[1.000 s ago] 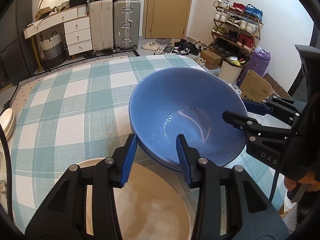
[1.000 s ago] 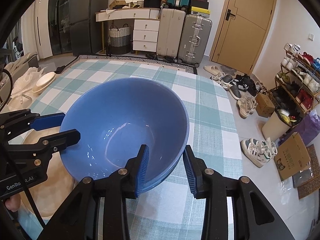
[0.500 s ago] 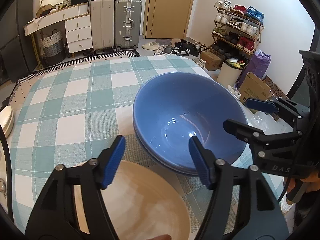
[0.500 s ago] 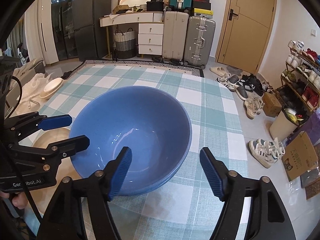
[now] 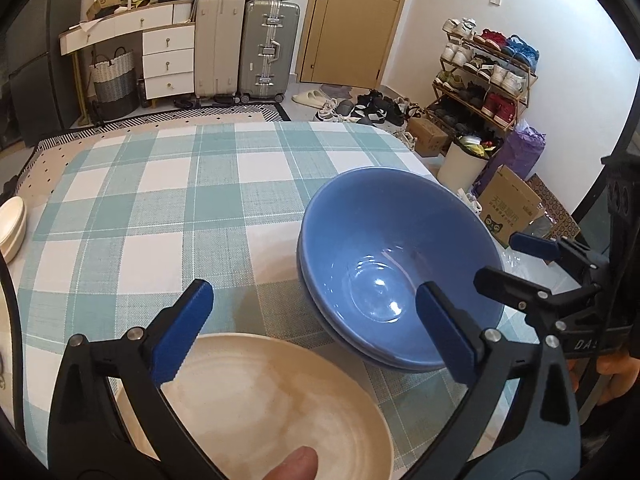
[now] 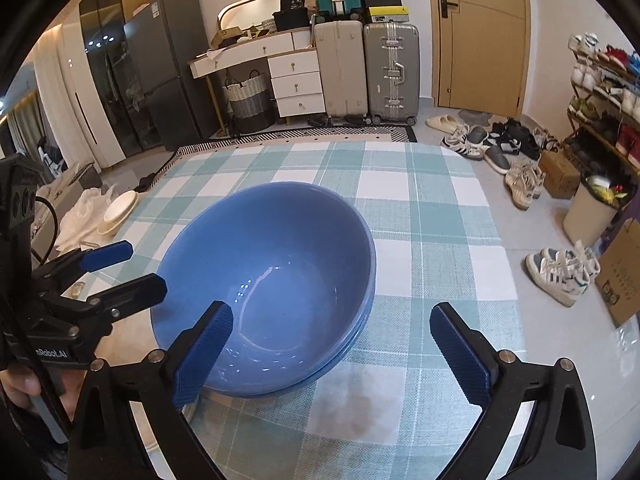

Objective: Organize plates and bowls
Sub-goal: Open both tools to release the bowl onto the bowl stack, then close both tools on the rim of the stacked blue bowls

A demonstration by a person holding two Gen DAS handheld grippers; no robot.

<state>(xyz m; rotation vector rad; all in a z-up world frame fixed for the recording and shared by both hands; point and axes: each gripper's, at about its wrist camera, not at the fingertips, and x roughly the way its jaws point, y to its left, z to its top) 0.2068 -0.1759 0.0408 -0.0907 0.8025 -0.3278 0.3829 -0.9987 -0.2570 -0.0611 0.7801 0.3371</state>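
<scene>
blue bowl (image 5: 400,264): glossy glazed ceramic, smooth | cream plate (image 5: 272,408): matt, faintly mottled glaze | tablecloth (image 5: 160,208): woven checked cloth, coarse weave | gripper pads (image 6: 204,356): ribbed blue plastic | suitcase (image 6: 392,72): ridged silvery metal look

"DAS" on right gripper (image 5: 528,264); "nRobot.AI" on left gripper (image 6: 120,268).

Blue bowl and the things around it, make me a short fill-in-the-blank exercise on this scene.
1. The blue bowl sits nested in a second bowl of the colour ____.
2. The tablecloth has a ____ pattern.
3. The cream plate lies under the ____ gripper.
4. Between the jaws of the right gripper, now opening, the bowl's rim is ____ by the pads.

Missing words: blue; checked; left; not touched
</scene>
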